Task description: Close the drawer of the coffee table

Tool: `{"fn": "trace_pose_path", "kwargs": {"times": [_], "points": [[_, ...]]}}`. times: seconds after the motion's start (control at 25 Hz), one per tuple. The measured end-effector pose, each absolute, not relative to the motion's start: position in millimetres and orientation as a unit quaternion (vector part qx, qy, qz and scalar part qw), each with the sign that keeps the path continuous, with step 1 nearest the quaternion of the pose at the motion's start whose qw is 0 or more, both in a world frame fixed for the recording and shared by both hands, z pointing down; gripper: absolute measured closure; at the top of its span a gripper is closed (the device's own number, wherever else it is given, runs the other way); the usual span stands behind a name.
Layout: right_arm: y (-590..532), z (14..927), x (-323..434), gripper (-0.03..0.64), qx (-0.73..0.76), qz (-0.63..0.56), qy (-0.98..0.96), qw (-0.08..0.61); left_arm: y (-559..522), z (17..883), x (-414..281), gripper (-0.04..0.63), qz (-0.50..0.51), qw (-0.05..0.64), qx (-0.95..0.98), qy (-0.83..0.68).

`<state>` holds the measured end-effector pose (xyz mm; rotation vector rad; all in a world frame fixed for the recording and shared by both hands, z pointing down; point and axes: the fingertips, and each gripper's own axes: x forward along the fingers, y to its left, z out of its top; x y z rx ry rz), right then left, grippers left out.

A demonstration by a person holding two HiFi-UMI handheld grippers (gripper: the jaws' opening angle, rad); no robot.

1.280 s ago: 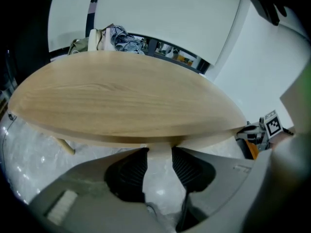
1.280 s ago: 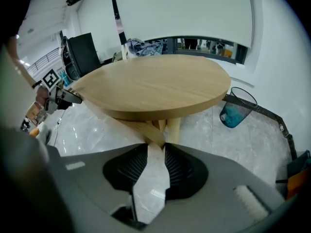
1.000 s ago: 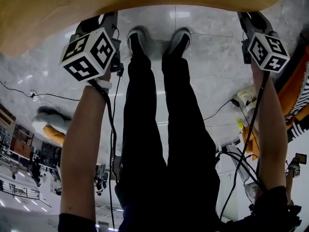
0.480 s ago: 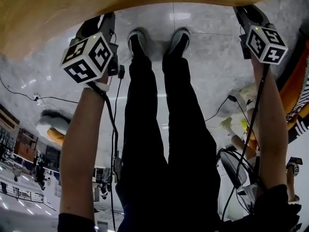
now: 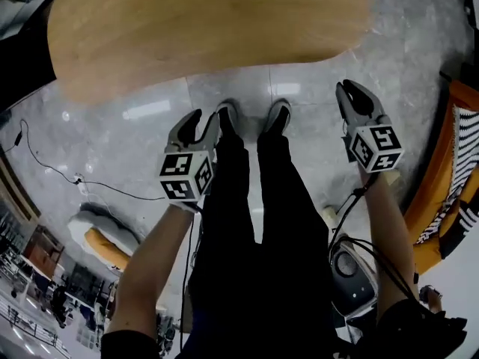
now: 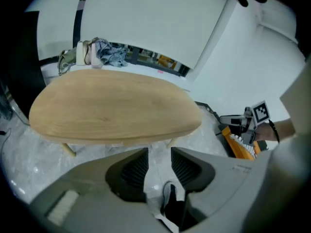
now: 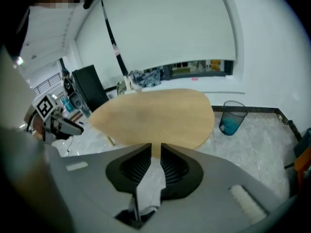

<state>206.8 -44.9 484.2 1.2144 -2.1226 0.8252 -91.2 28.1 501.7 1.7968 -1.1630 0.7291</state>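
The coffee table [image 5: 209, 28] has an oval light-wood top and thin legs, and no drawer shows in any view. My left gripper [image 5: 200, 120] hangs over the marble floor short of the table's near edge, beside the person's shoes [image 5: 251, 118]. Its jaws [image 6: 159, 152] stand open with nothing between them. My right gripper [image 5: 348, 88] is held at the right, also clear of the table. Its jaws [image 7: 156, 147] are closing to a narrow gap, with only floor and the table [image 7: 155, 113] seen through it.
A blue waste bin [image 7: 232, 117] stands right of the table. An orange striped seat [image 5: 449, 178] is at the right edge. A cable [image 5: 45, 167] trails over the floor at left, and a black device [image 5: 348, 268] sits by the person's right leg. Clothes [image 6: 104, 52] lie behind the table.
Both grippers have come back from the table's near edge and risen. The table now looks smaller and farther off in the head view.
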Motion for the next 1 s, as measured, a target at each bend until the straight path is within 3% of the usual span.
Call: {"fn": "trace_pose_path", "kwargs": {"times": [0.12,0.4,0.56,0.8,1.0], "points": [[-72.9,400.6,200.7,0.560,0.479,0.282,-0.805,0.208,1.5,431.5,-64.8,0.440,0.249,0.395,0.753,-0.464],[-72.3,215.2,167.6,0.574,0.472,0.222,-0.842,0.136,-29.2,252.7,-24.9,0.440,0.149,0.360,0.796,-0.463],[-70.0,109.5,149.9,0.600,0.458,0.184,-0.869,0.029,-47.0,155.8,-24.8,0.440,0.093,0.307,0.818,-0.478],[-50.9,30.8,116.2,0.614,0.442,0.156,-0.883,0.030,-50.9,47.0,-50.6,0.440,0.042,0.225,0.838,-0.495],[-41.8,-49.0,107.2,0.615,0.450,0.091,-0.888,-0.001,-42.6,-42.9,-59.7,0.489,0.019,0.120,0.861,-0.494]]}}
